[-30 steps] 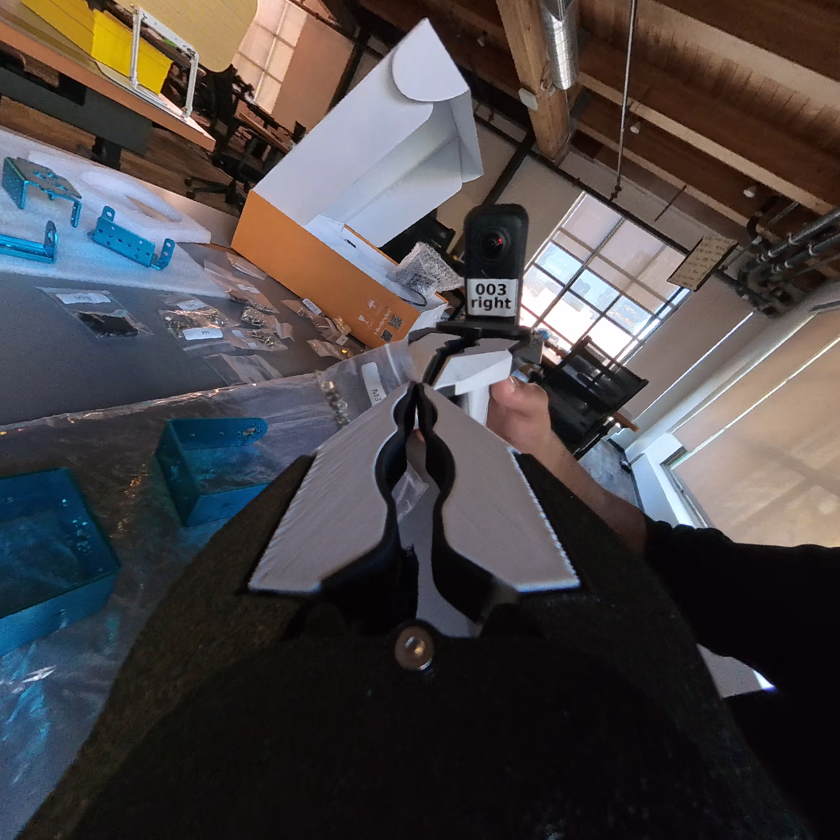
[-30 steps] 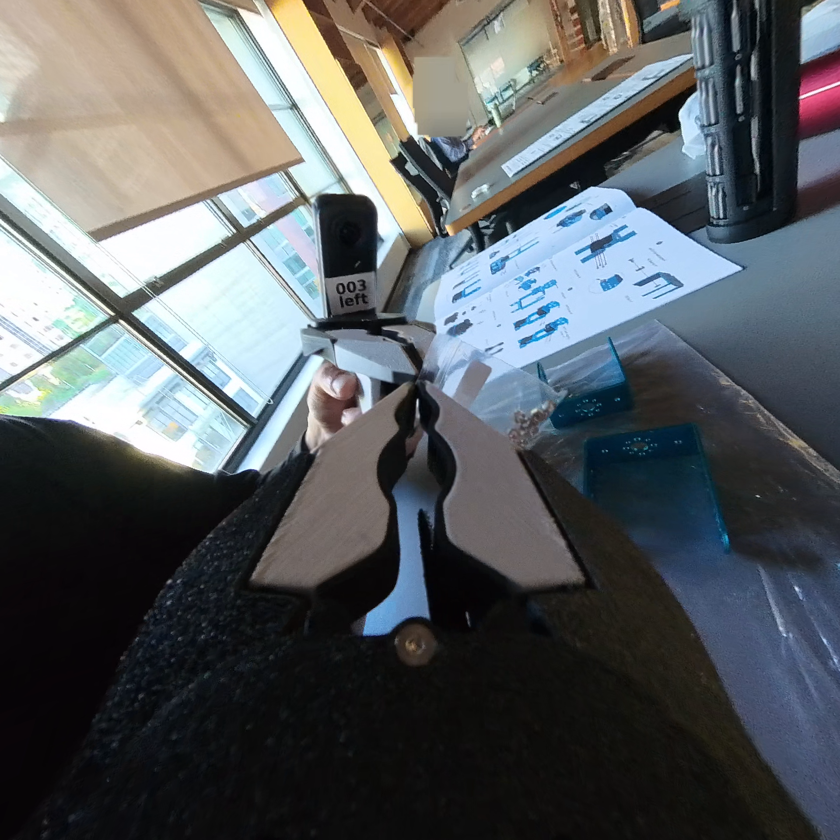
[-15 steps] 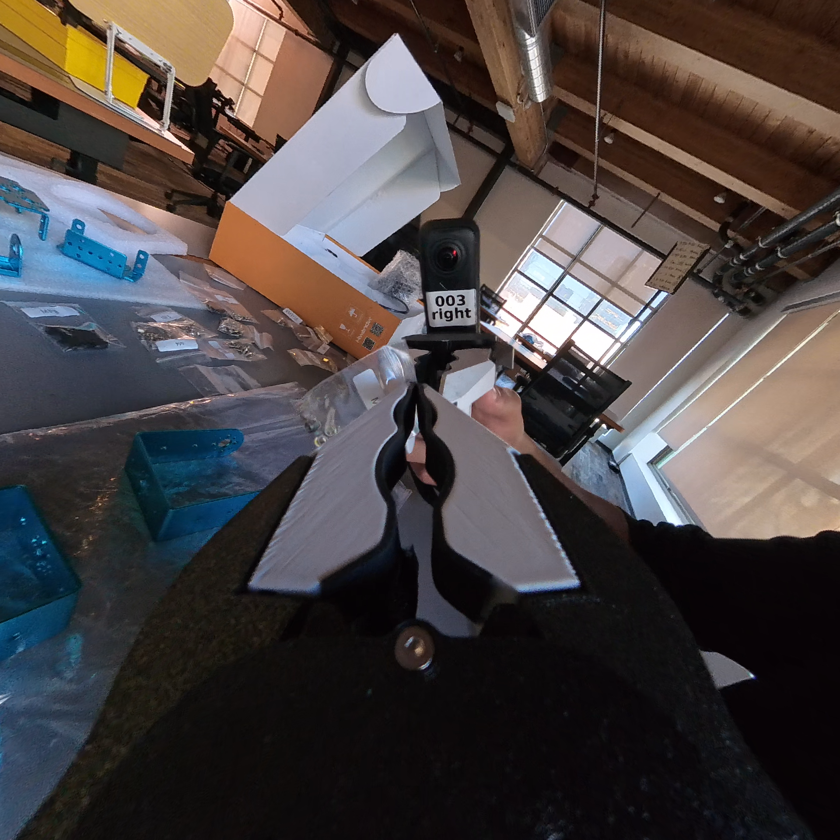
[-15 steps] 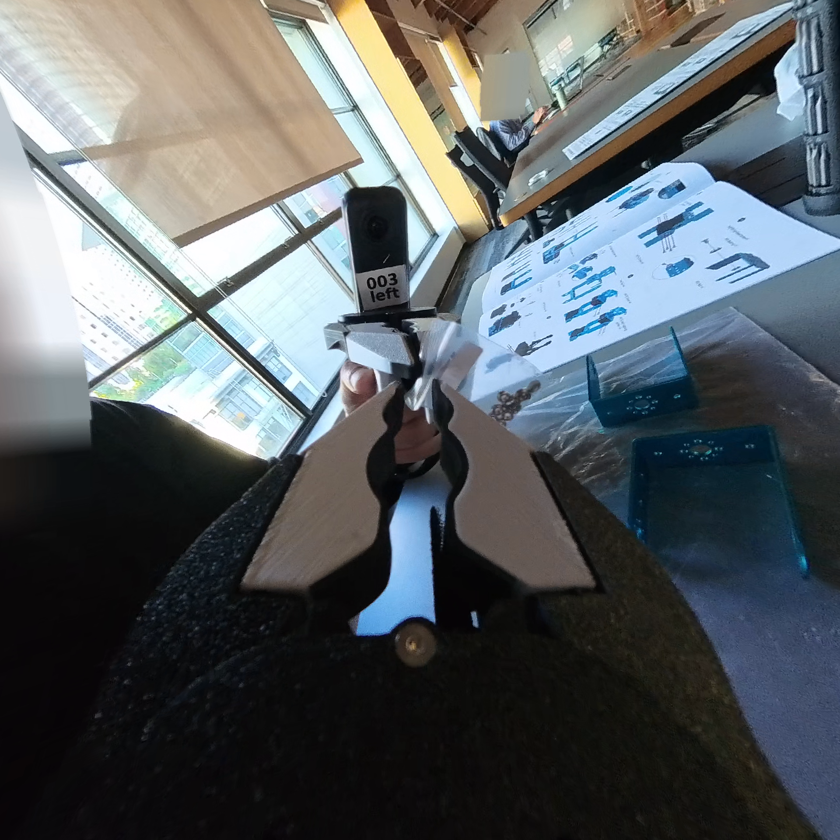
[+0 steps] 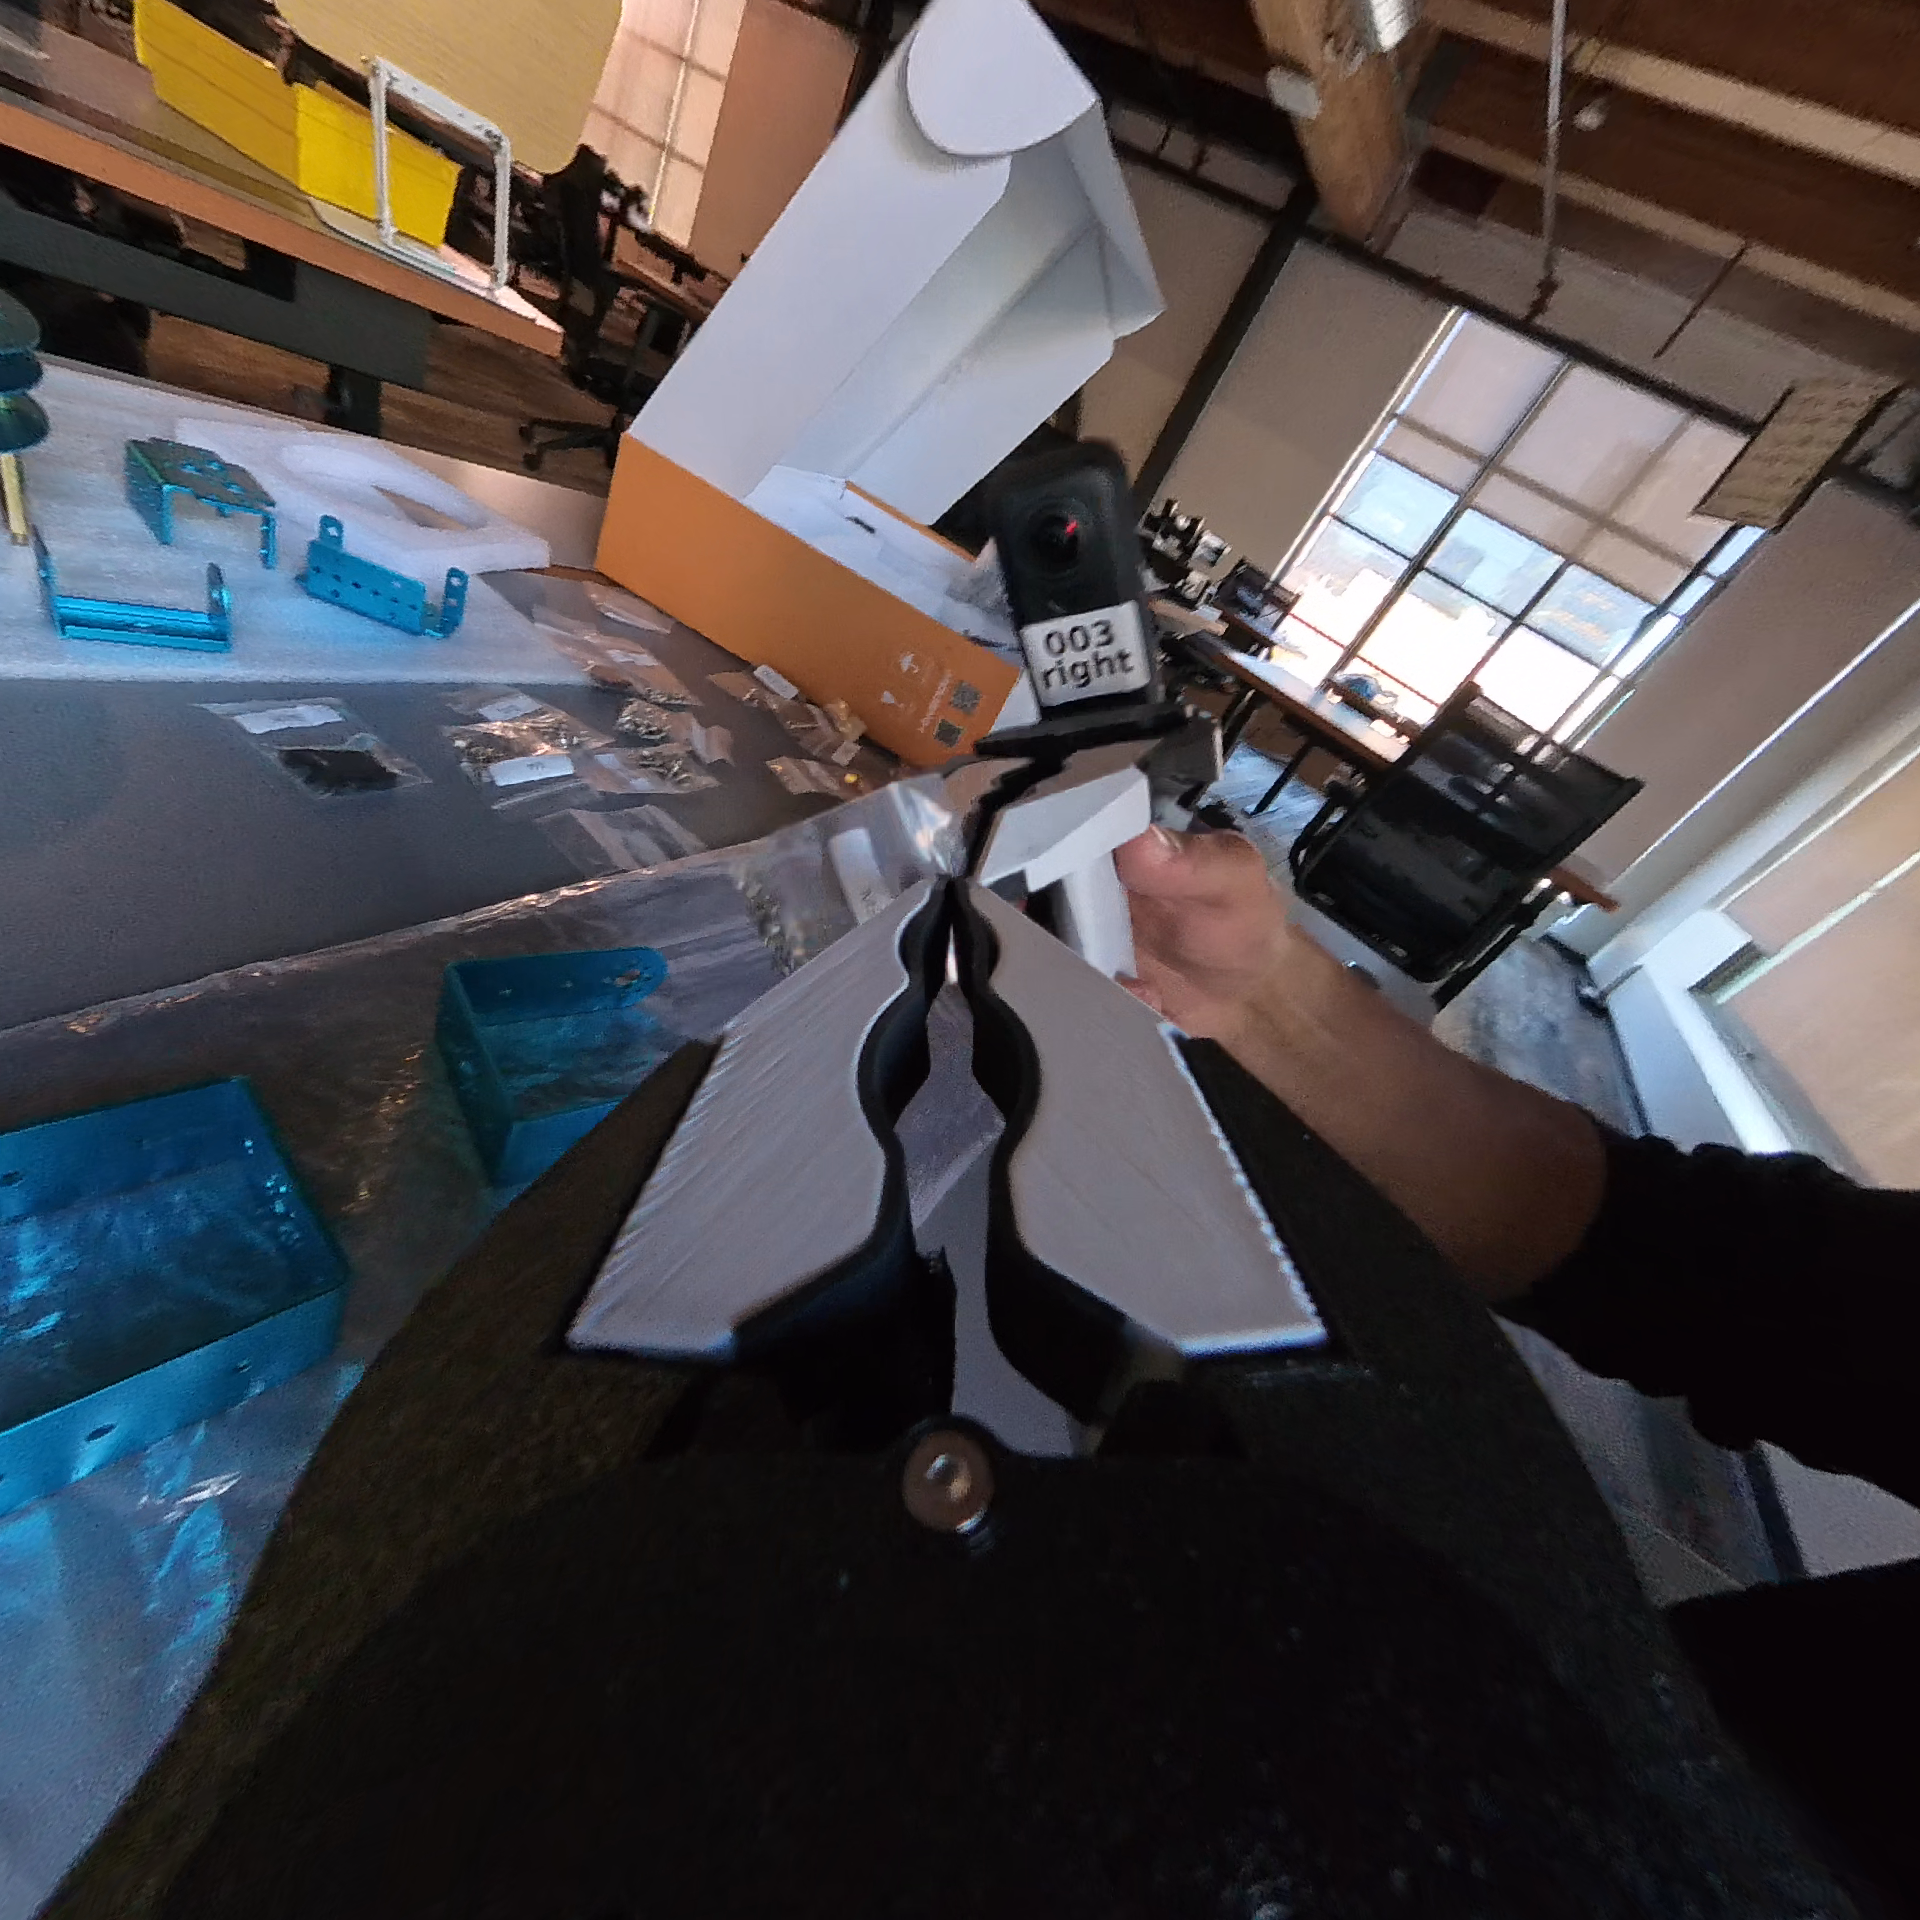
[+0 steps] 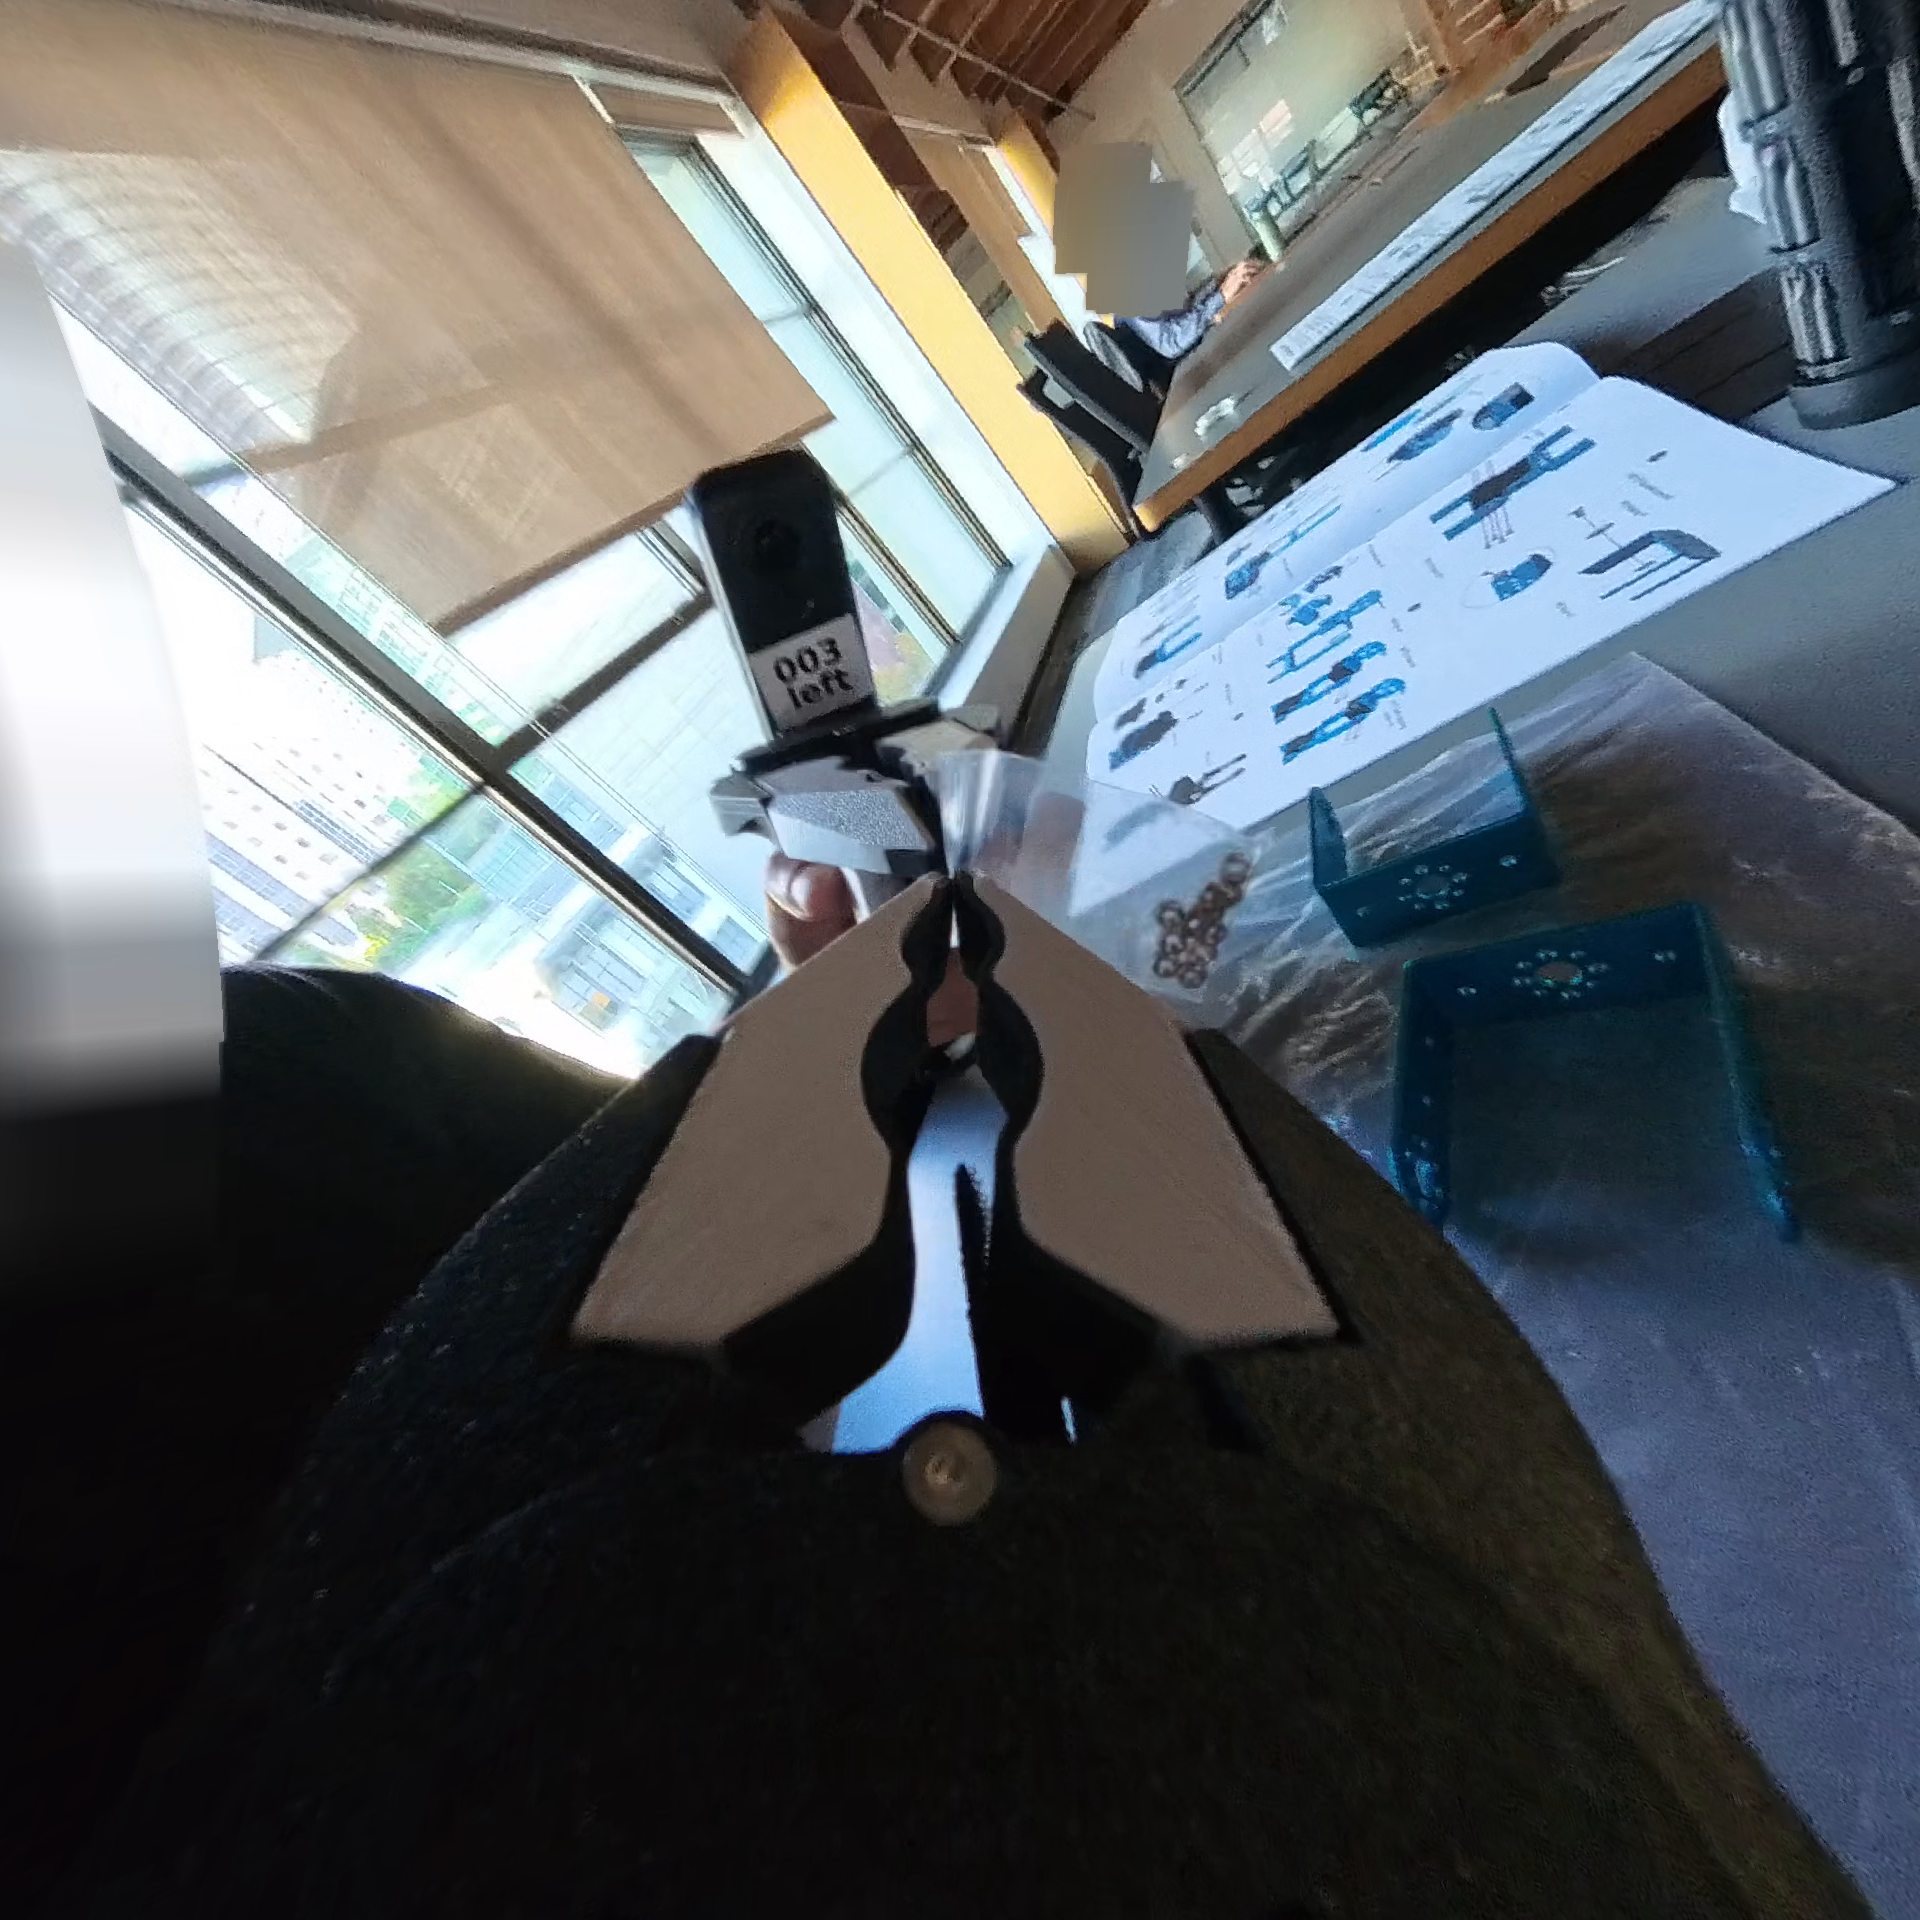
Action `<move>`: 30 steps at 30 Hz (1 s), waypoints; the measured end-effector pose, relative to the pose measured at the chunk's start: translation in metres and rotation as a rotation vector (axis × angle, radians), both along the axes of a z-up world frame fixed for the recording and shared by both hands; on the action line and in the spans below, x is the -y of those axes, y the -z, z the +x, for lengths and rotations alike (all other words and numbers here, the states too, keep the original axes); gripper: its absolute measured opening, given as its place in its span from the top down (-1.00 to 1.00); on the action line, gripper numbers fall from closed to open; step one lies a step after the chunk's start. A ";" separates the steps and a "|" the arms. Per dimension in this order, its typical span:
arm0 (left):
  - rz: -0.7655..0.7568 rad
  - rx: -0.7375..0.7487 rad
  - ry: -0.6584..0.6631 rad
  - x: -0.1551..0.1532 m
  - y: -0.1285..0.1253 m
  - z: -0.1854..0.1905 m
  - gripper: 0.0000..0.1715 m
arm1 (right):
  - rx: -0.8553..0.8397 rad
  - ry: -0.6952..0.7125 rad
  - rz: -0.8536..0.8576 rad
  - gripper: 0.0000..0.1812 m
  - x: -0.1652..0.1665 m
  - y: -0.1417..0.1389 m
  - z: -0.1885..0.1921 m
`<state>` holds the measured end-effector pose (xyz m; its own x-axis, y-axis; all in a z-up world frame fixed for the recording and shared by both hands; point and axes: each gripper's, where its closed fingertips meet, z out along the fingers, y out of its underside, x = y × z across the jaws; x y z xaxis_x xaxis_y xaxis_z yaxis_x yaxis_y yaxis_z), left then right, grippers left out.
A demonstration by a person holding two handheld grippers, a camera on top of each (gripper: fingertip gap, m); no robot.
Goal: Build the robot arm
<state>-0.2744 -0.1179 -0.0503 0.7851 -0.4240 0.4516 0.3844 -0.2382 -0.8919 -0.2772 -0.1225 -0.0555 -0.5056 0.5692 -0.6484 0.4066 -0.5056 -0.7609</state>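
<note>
A small clear plastic bag [image 6: 1101,862] with several metal rings [image 6: 1195,920] in it hangs in the air between the two grippers. My left gripper [image 5: 954,894] is shut on the bag's edge [image 5: 873,842]. My right gripper [image 6: 951,888] is shut on the same bag, tip to tip with the left one. Each view shows the other gripper held in a hand: the right one in the left wrist view [image 5: 1081,816], the left one in the right wrist view [image 6: 852,821]. Below lie two blue metal brackets [image 5: 540,1039] [image 5: 135,1247], also in the right wrist view [image 6: 1434,862] [image 6: 1579,1060].
A clear plastic sheet [image 5: 312,987] covers the grey table. Behind it lie several small parts bags [image 5: 540,748], an open orange and white box [image 5: 790,582] and white foam [image 5: 343,488] with blue brackets. An open instruction booklet [image 6: 1455,582] and a black cylinder [image 6: 1829,208] lie to the right. A person [image 6: 1174,312] sits far off. Less than 4 cm separates the two grippers' tips.
The right gripper's jaws stood slightly apart half a second ago and are shut again now. Both grippers have tilted and shifted a little with the bag between them.
</note>
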 end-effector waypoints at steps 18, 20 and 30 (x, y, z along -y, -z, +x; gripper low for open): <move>-0.256 -0.236 -0.413 -0.023 0.055 -0.031 1.00 | 0.265 0.583 0.573 1.00 -0.035 0.053 -0.027; -0.259 -0.224 -0.424 -0.022 0.058 -0.032 1.00 | 0.271 0.632 0.644 1.00 -0.044 0.053 -0.024; -0.253 -0.279 -0.419 -0.014 0.051 -0.024 1.00 | 0.228 0.575 0.544 1.00 -0.032 0.050 -0.024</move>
<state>-0.2980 -0.1041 -0.1010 0.9672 0.0446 0.2500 0.2502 -0.3354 -0.9083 -0.3015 -0.0903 -0.1053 0.0719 0.9631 -0.2592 0.3708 -0.2671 -0.8895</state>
